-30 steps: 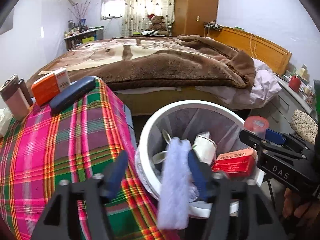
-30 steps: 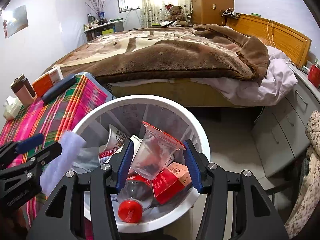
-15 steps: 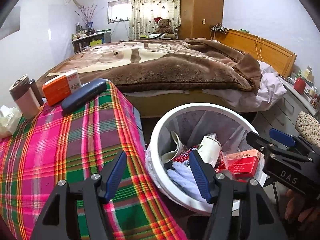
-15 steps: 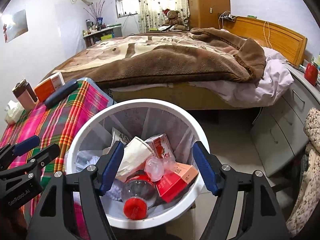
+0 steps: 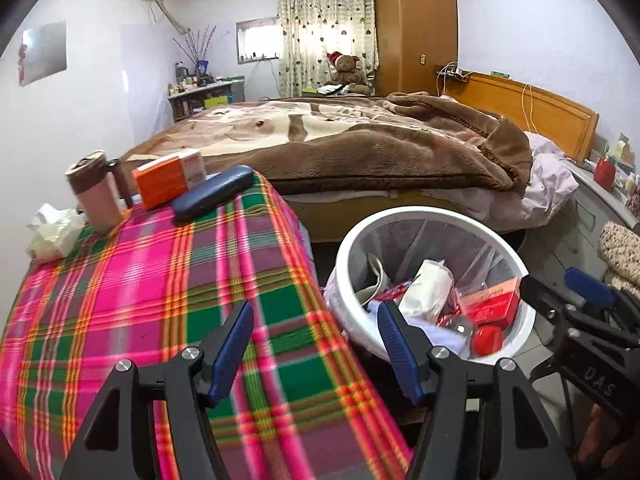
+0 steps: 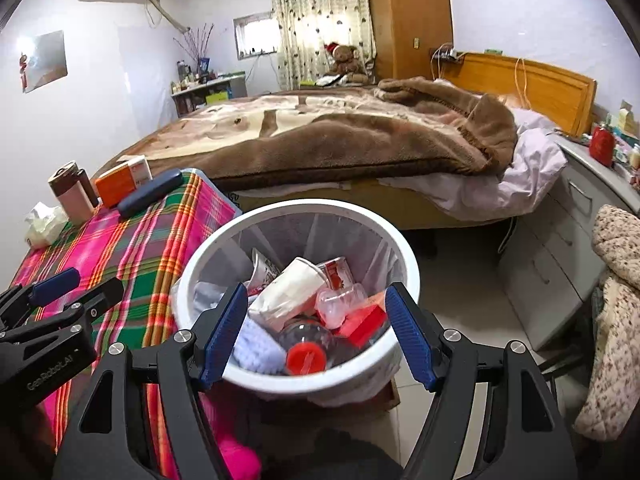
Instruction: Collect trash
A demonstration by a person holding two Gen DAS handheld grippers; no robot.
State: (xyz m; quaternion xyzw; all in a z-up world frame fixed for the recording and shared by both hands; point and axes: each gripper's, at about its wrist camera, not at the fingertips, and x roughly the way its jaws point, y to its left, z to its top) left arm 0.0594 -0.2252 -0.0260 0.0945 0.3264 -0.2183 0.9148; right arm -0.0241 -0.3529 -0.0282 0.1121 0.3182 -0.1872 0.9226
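Here the left gripper [image 5: 314, 344] hangs over the near edge of the plaid cloth [image 5: 120, 300], its jaws parted about halfway with nothing between them and touching nothing. The right gripper [image 6: 316, 324] hovers above the bin [image 6: 188, 280], its jaws also spread and empty; the blue pads [image 6: 222, 334] frame the trash below without touching it.

The bin stands on the floor just beside the table's right edge, lined with a clear bag. Inside it the trash is heaped: a bottle [image 6: 308, 348] with a red cap nearest, a lilac cloth [image 6: 256, 344] at the left, a red box [image 6: 360, 322] at the right, a white paper cup [image 6: 288, 294] lying on its side in the middle, and a crumpled clear cup [image 6: 340, 302] just beside it.

Farther along the cloth, at its back end, sit a dark blue case [image 5: 214, 192], an orange box [image 5: 168, 178] touching it from behind, a pink-and-brown mug [image 5: 96, 192] and a crumpled tissue [image 5: 54, 230] at the left corner.

Beyond the table and bin lies a bed [image 5: 360, 148] under a brown blanket, with a wooden headboard at the right. A teddy bear [image 5: 346, 70] sits by the curtain at the far wall.
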